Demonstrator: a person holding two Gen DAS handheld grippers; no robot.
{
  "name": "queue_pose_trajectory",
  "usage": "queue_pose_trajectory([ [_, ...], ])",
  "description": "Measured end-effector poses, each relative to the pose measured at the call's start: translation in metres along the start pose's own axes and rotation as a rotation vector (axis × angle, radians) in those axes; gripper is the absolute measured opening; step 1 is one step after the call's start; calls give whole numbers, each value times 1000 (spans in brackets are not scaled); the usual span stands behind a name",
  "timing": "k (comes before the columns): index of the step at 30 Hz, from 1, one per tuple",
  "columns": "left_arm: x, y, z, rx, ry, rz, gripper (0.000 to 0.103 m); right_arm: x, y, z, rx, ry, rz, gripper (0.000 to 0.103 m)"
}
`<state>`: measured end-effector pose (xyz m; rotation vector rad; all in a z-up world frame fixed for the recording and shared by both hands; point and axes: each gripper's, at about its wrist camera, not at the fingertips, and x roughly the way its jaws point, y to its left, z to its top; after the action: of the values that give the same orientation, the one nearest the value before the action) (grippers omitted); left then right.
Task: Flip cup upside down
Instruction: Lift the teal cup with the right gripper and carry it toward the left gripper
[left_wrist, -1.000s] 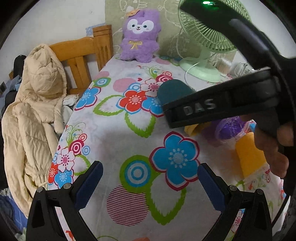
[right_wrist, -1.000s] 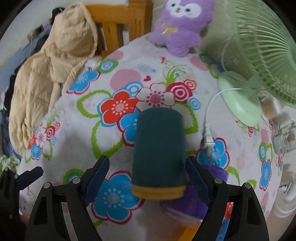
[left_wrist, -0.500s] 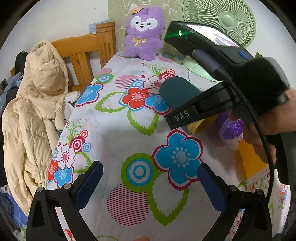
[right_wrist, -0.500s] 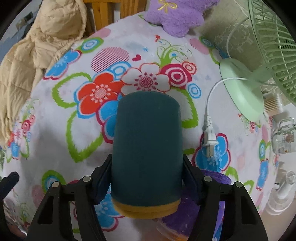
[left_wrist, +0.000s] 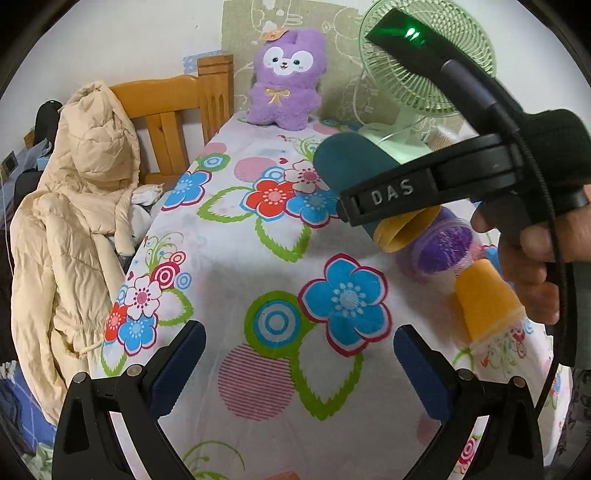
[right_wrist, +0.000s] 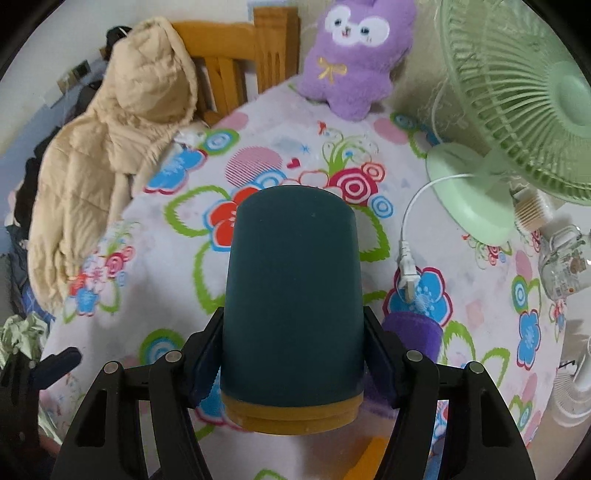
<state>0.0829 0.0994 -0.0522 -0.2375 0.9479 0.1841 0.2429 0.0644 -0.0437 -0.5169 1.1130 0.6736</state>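
Observation:
A dark teal cup (right_wrist: 293, 295) with a yellow rim is held on its side, base pointing away, rim toward the camera. My right gripper (right_wrist: 293, 363) is shut on it near the rim and holds it above the flowered tablecloth (right_wrist: 258, 177). In the left wrist view the cup (left_wrist: 347, 162) shows in the right gripper's black finger (left_wrist: 391, 195), its yellow mouth facing down-right, lifted off the cloth. My left gripper (left_wrist: 299, 365) is open and empty, low over the near part of the table.
A purple cup (left_wrist: 443, 247) and an orange cup (left_wrist: 484, 302) lie on the table's right. A green fan (right_wrist: 517, 110) with white cord and plug (right_wrist: 406, 266) stands at back right, a purple plush (right_wrist: 354, 55) behind. A jacket-draped wooden chair (left_wrist: 74, 206) stands left. A glass jar (right_wrist: 565, 262) sits far right.
My right gripper closed on the teal cup, which lay on the cloth a second ago, and has lifted it off the table. The left gripper has stayed still.

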Motion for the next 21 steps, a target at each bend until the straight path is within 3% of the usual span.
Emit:
queue_pose_trajectory([
  [12,-33,-7,-20,4,-27,-14,103,-64,20,-60,22,-135,64,69],
  [21,-51,-11,-44,3,-31,-26,103,-94,28,-111,69,-185,74,70],
])
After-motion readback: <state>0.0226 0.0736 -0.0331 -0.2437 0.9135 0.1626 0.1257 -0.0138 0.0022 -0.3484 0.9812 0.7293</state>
